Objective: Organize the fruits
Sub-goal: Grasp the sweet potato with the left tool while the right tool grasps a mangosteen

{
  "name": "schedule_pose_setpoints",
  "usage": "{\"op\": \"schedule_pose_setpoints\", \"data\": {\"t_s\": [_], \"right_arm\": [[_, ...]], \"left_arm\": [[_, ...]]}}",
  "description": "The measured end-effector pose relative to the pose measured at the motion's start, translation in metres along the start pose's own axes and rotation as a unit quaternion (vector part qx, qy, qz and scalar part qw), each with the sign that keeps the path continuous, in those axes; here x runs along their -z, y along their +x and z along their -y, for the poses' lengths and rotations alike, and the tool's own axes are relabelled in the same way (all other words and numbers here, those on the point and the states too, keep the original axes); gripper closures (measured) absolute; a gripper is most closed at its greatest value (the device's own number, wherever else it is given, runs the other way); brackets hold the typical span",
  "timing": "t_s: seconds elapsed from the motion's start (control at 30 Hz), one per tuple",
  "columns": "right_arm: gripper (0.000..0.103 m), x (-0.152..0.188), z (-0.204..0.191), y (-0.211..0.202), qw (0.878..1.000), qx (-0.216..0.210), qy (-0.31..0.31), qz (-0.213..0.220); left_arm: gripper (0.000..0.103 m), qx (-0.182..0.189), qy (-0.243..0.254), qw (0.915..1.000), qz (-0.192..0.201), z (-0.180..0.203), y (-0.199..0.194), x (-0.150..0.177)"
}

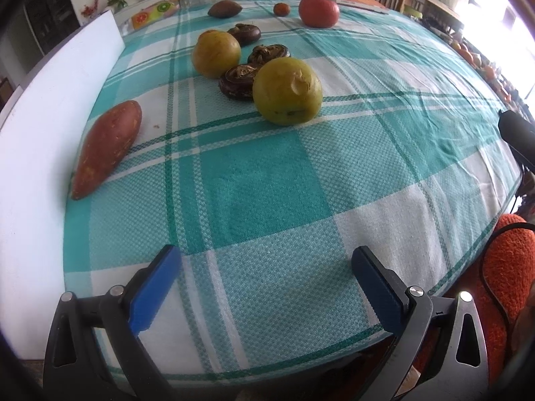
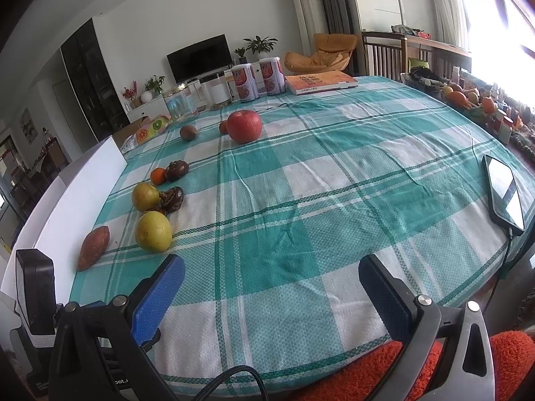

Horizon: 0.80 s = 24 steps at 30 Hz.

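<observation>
Fruits lie on a teal checked tablecloth [image 1: 267, 183]. A near yellow-green fruit [image 1: 287, 91] [image 2: 153, 230] and a second one [image 1: 216, 53] [image 2: 145, 196] sit among three dark brown wrinkled fruits [image 1: 238, 81] [image 2: 172, 198]. A reddish sweet potato [image 1: 107, 147] [image 2: 93, 248] lies at the left by a white board [image 1: 50, 127]. A red apple [image 1: 318, 10] [image 2: 244, 126], a small orange fruit [image 1: 281, 9] and a brown oval fruit [image 1: 224, 8] [image 2: 188, 132] lie further back. My left gripper [image 1: 267, 260] and right gripper [image 2: 272, 270] are open and empty near the table's front edge.
Two cans [image 2: 257, 78], glass jars [image 2: 180, 102] and an orange book [image 2: 321, 82] stand at the far edge. A phone [image 2: 505, 193] with a cable lies at the right edge. A small orange [image 2: 157, 176] sits by the dark fruits. Orange fabric [image 1: 508, 260] lies below.
</observation>
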State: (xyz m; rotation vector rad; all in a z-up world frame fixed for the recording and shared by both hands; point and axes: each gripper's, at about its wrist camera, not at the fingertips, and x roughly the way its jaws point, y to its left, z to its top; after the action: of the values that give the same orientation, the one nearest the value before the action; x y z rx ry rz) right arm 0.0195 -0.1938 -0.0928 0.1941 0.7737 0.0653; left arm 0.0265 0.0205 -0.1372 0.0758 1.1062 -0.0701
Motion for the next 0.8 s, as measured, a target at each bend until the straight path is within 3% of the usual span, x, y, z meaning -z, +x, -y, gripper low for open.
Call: {"op": "schedule_pose_setpoints", "data": {"t_s": [0.13,0.2,0.4,0.5,0.57,0.67,0.73,0.8], "right_arm": [[0.0,0.0,0.001,0.0,1.0,-0.003,0.004,0.001],[0.0,0.0,0.002,0.001,1.0,-0.006,0.007,-0.001],[0.0,0.0,0.003,0.0,1.0,-0.009,0.007,0.003],[0.0,0.001,0.005,-0.002,1.0,-0.01,0.009,0.01],[0.0,0.001,0.006,-0.003,1.0,-0.012,0.011,0.011],[0.0,0.001,0.006,-0.003,1.0,-0.013,0.012,0.009],[0.0,0.002,0.007,-0.003,1.0,-0.015,0.013,0.007],[0.0,0.002,0.007,-0.003,1.0,-0.016,0.013,0.006]], "left_arm": [[0.002,-0.016,0.028,0.9972,0.067,-0.023,-0.036,-0.029],[0.001,-0.017,0.051,0.9958,0.074,-0.037,-0.046,-0.048],[0.002,0.045,0.037,0.9981,-0.021,-0.077,-0.014,-0.085],[0.003,0.044,0.015,0.9974,-0.055,-0.086,0.009,-0.086],[0.004,0.013,0.013,0.9986,-0.05,-0.089,0.014,-0.085],[0.004,0.0,0.017,0.9989,-0.044,-0.089,0.016,-0.085],[0.008,-0.013,0.021,0.9988,-0.042,-0.089,0.015,-0.085],[0.018,-0.011,0.016,0.9991,-0.038,-0.093,0.01,-0.087]]}}
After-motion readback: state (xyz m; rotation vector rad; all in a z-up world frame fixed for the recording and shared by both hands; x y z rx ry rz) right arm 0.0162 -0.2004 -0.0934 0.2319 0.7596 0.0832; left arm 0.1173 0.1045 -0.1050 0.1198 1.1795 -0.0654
